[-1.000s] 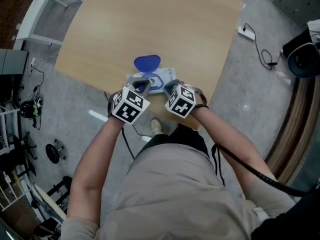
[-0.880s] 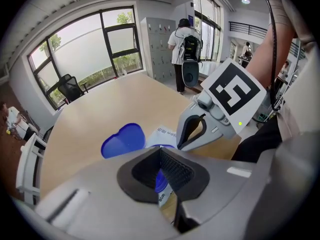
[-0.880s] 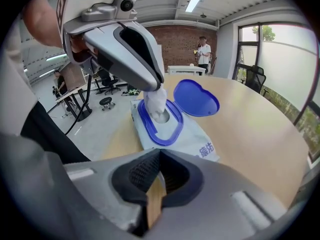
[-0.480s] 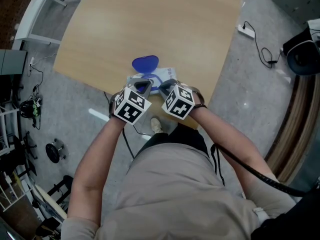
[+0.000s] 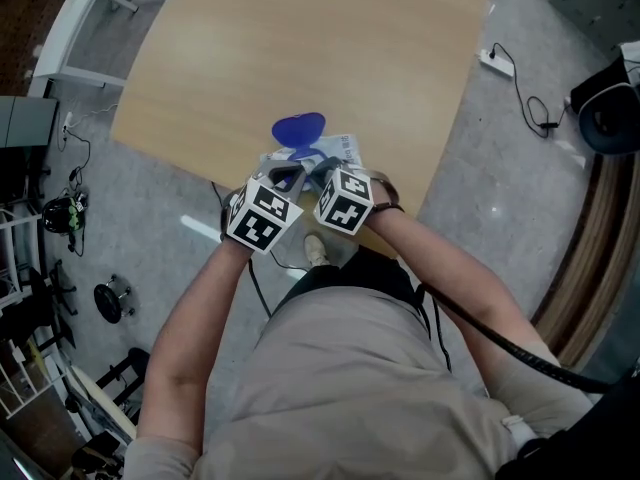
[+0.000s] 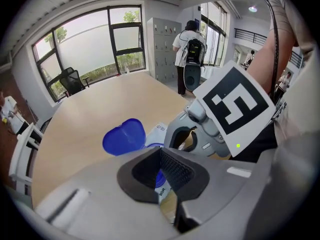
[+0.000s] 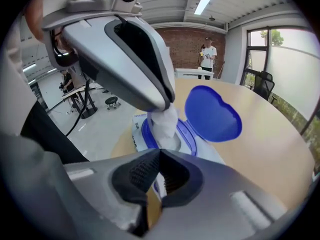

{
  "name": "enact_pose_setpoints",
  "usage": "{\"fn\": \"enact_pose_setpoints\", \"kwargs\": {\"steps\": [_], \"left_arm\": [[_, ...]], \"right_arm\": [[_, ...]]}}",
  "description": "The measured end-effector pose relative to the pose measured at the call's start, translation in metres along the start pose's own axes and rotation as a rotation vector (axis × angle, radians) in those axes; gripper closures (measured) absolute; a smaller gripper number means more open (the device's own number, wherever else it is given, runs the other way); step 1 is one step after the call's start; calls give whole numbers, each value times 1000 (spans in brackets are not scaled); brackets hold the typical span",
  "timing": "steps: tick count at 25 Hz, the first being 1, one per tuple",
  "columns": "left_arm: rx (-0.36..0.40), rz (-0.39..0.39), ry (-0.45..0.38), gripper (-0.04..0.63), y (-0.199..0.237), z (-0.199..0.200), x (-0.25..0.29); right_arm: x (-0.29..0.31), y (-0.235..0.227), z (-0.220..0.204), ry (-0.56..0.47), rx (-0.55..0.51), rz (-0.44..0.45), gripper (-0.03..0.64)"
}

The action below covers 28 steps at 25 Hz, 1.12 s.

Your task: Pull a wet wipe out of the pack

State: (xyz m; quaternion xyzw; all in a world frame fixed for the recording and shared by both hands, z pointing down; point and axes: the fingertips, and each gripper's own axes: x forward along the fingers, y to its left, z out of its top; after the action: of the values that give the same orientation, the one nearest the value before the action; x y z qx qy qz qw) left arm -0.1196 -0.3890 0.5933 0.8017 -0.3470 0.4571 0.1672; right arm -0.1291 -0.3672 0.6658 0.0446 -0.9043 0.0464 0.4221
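The wet wipe pack (image 5: 341,148) lies at the near edge of the wooden table (image 5: 300,38), with its blue heart-shaped lid (image 5: 298,128) flipped open. In the right gripper view, my left gripper (image 7: 167,104) is shut on a white wet wipe (image 7: 165,125) that stands up out of the pack's blue-ringed opening (image 7: 186,134). The wipe's lower part still sits in the opening. My right gripper (image 7: 159,156) hangs just above the pack's near end, jaws shut with nothing seen between them. In the head view both grippers (image 5: 290,173) (image 5: 322,171) sit side by side over the pack.
The table's near edge (image 5: 200,173) runs right under my hands, with grey floor below. A power strip and cable (image 5: 495,63) lie on the floor at the right. A white rack (image 5: 75,18) stands at the left. A person with a backpack (image 6: 191,46) stands far off.
My right gripper has shifted left, closer to the left gripper over the pack. The left gripper has stayed put on the wipe.
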Motion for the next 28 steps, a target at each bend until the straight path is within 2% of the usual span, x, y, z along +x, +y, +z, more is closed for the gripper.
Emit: {"fn": "enact_pose_setpoints", "kwargs": {"steps": [4,8,12,28], "left_arm": [[-55,-1,-43,589,2,4,-5],[-123,9,-174,589,12,35,-26],[-107,8,-199,589,17,53,-36],[-95,45,-278,589,28,73,-62]], "right_arm": [[4,-4,-2,7,9,-13,617],[9,-3,-5,12,-8,-19,617],[7,-7,-7,-7,29,-30,617],[18,-17,-17,21,27,-11,616]]}}
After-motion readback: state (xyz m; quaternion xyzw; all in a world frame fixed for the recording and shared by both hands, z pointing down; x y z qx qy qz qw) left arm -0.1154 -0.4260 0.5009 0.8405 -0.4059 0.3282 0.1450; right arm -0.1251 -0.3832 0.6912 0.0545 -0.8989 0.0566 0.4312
